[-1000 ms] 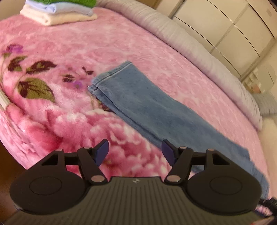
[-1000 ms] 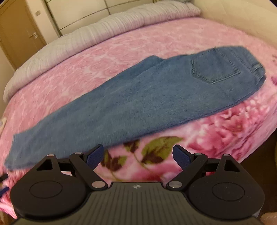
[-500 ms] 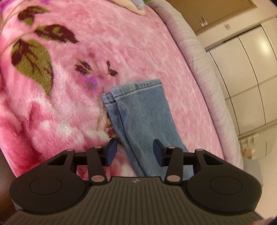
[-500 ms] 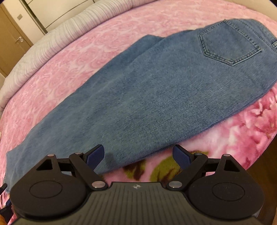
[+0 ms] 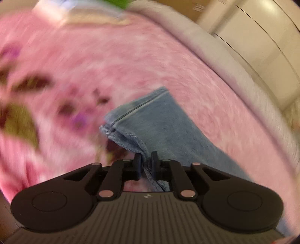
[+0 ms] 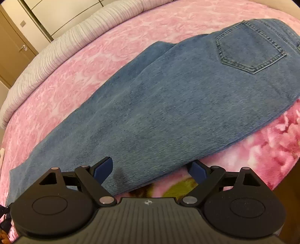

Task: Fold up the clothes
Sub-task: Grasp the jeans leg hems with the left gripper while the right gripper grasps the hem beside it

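Observation:
A pair of blue jeans [image 6: 168, 105] lies folded lengthwise on a pink floral blanket [image 6: 97, 56], back pocket at the upper right. In the blurred left wrist view the leg end of the jeans [image 5: 159, 127] runs up from the fingers, and my left gripper [image 5: 146, 161] is shut on its near edge, denim pinched between the pads. My right gripper [image 6: 150, 169] is open low over the jeans' near edge at mid-leg; the left fingertip [image 6: 104, 168] lies over denim, the right one over the blanket.
A grey ribbed bolster [image 6: 61, 48] lines the far side of the bed, with cream wardrobe doors [image 5: 262, 41] and a brown door [image 6: 13, 52] beyond. Blurred folded clothes [image 5: 78, 11] sit at the bed's far corner. The blanket drops off at the near right edge [image 6: 281, 169].
My left gripper moved in to the jeans' leg end and shut on its edge, lifting a fold. My right gripper sank closer to the jeans, staying open.

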Demonstrator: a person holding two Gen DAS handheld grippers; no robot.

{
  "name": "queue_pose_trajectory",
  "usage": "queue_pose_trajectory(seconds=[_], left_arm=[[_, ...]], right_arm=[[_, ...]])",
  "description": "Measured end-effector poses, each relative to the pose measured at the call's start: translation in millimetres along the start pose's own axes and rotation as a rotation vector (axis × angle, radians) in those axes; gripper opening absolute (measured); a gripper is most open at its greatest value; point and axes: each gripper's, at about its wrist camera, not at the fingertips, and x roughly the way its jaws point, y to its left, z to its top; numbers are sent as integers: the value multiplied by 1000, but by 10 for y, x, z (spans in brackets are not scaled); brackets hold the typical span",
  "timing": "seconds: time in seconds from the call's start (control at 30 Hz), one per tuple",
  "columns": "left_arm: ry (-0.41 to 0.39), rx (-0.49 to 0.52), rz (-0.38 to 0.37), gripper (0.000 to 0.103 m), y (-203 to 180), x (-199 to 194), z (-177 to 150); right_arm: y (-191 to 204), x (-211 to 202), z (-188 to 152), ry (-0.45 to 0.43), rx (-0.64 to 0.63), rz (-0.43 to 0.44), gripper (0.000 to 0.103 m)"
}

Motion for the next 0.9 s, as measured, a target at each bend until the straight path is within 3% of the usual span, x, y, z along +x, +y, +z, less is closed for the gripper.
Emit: queue_pose_trajectory(seconds=[0.13,0.27,0.37,0.47,0.6,0.77,0.9], left_arm=[[-117,359,-44,4,-645,-238,31],[-200,616,-207,4,-1328,-468,-146],[-189,757,-322,4,-1684,-501,-477],[-100,867,-363,5,-1885,-310,-917],[-27,1015,-290,7,-1983,-51,-1403],[-13,1064,-291,13,-1901,-29,-1444],[9,1063,-346,16,-1851,-115,-1376]], right_arm=[[-158,-92,28,-31,29,-22,89],[-295,-165,61,-60,54,-40,89],[-370,-211,64,-73,70,-43,89],[-406,-213,49,-74,74,-46,89],[-417,-204,37,-70,73,-44,89],[-395,-258,42,-111,79,-14,89],[-231,-304,56,-152,84,156,89]])
